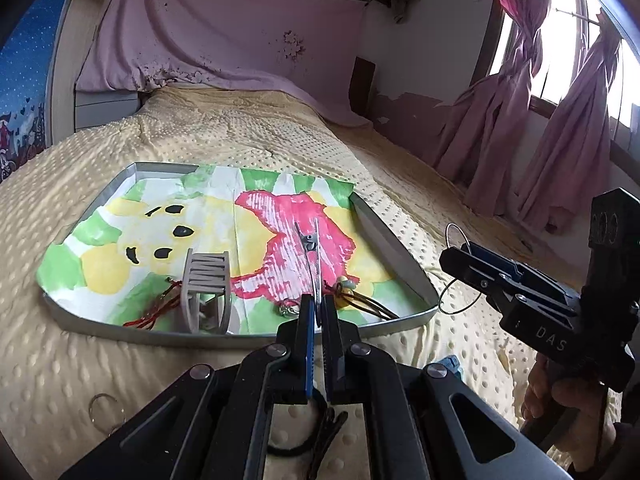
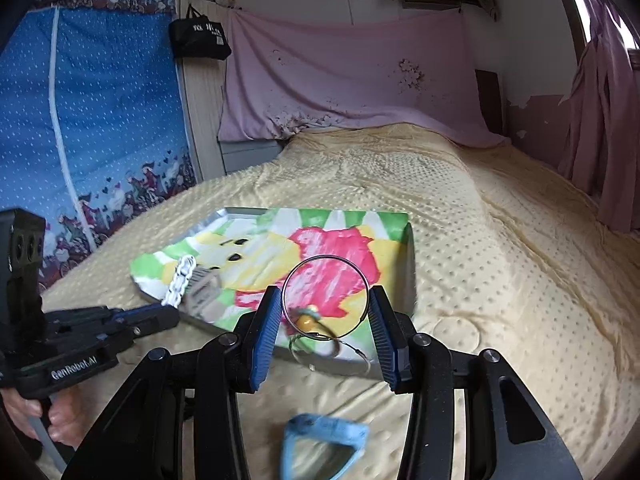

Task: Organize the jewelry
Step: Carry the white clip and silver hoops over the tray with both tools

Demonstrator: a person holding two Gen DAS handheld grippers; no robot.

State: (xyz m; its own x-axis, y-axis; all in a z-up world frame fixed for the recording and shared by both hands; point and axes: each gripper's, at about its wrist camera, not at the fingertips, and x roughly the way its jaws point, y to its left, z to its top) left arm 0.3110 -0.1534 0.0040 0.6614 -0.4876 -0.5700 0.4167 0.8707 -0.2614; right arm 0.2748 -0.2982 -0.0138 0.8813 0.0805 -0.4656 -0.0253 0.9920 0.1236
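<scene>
We see a pale yellow dotted bedspread (image 1: 248, 136) under a silver-grey tray (image 1: 396, 236) lined with paper (image 1: 224, 216) painted in green, yellow, white and bright pink-red, with black marks. A grey hair claw (image 1: 206, 292) and red cord (image 1: 158, 312) lie on it. Both black tools carry blue pads (image 2: 264, 336). Behind hang a pink sheet (image 2: 344, 80), mauve curtains (image 1: 560, 160) and a blue white-dotted cover (image 2: 100, 92).

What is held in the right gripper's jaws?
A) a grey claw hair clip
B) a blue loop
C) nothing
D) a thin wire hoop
D: the right gripper has its blue pads on both sides of a thin wire hoop.
</scene>
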